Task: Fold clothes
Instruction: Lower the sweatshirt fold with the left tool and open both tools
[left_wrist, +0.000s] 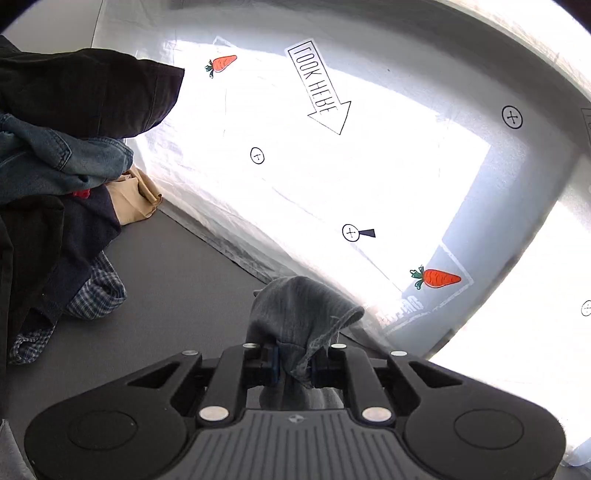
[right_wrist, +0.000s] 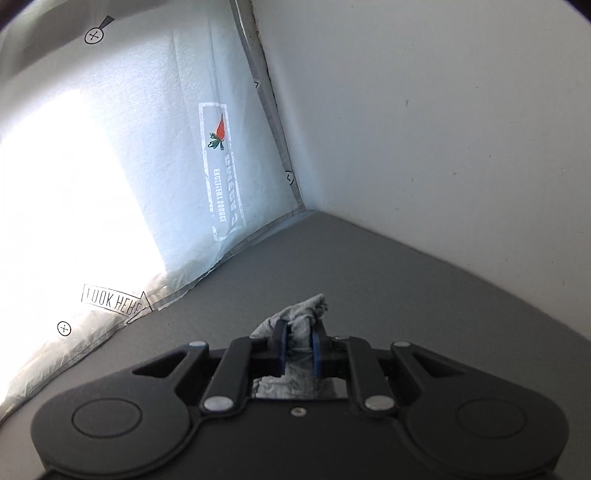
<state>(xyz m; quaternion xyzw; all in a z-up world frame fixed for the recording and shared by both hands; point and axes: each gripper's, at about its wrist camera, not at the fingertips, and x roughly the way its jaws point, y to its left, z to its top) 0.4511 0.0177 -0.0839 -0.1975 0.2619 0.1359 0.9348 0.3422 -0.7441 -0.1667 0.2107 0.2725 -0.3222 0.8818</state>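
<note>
Clothes pile left of left hand-held gripper, carrot-printed curtain ahead.

We see matt black plastic on the left gripper, with bright metal rivets and blue fingers. They pinch a grey ribbed knit garment. At nine o'clock lies a pile of clothes: faded denim, checked woven cotton, dark cloth. The table is smooth matt grey. At one o'clock hangs a thin, crinkled translucent sheet. The right gripper matches; its wall looks matt, lightly speckled.
</note>
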